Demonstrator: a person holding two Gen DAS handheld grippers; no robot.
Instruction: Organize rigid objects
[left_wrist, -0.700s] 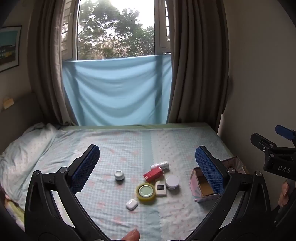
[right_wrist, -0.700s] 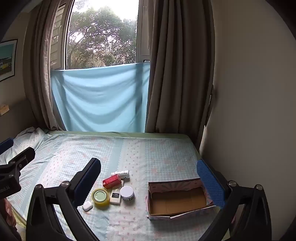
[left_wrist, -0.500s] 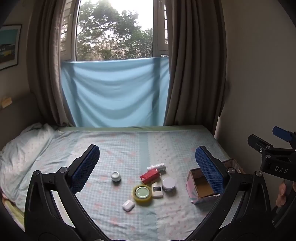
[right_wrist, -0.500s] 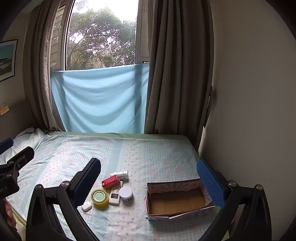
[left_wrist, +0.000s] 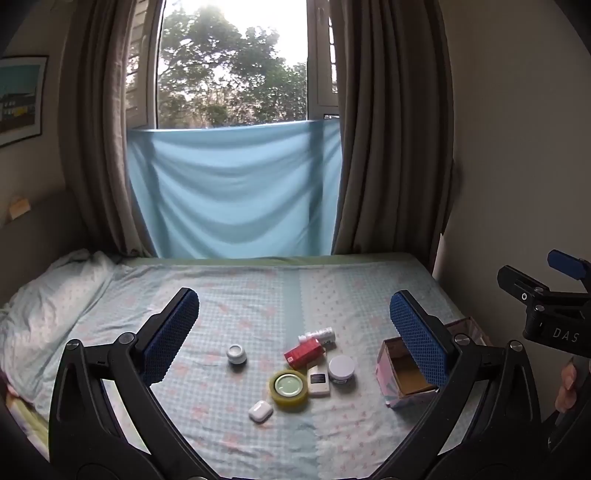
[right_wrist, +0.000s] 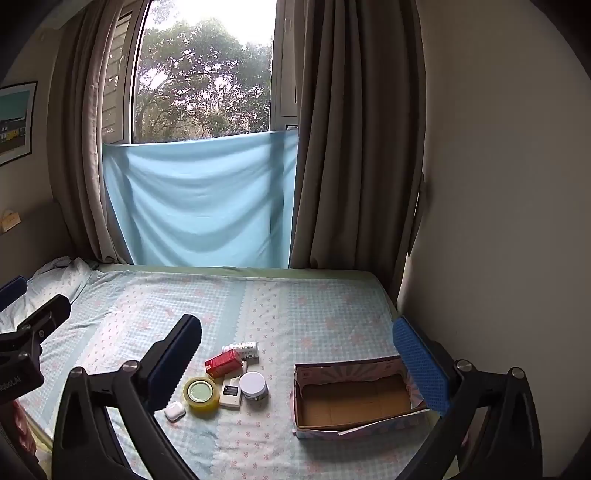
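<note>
Both grippers hang above the near edge of the bed (left_wrist: 258, 295), tilted down toward it, and neither holds anything: the left gripper (left_wrist: 291, 332) has its jaws spread wide with only the sheet and the clutter showing between them, and the right gripper (right_wrist: 295, 354) stands just as wide and empty. That posture reads as a survey before the first pick, since every item lies on the sheet and the box (right_wrist: 354, 398) sits open and bare inside. The box lies to the right of the pile, near the wall side of the bed, probably set there as the place to collect things. The items cluster left of it: a red carton (right_wrist: 224, 363) leaning against a white bottle (right_wrist: 243, 349), a tape roll (right_wrist: 201, 392) flat on the sheet, a small white device (right_wrist: 231, 395) between the tape and a white-lidded jar (right_wrist: 253, 386), and an earbud case (right_wrist: 174, 410) just beside the tape. A second small jar (left_wrist: 236, 354) stands apart to the left, seen in the left view; in the right view a finger hides it. The tight packing is the likely hindrance: wide jaws closing on the device or carton may nudge neighbours, so the outliers look easier. A pillow (left_wrist: 44, 314) lies far left, curtains (left_wrist: 388, 147) frame the window, and none of these intrude.
</note>
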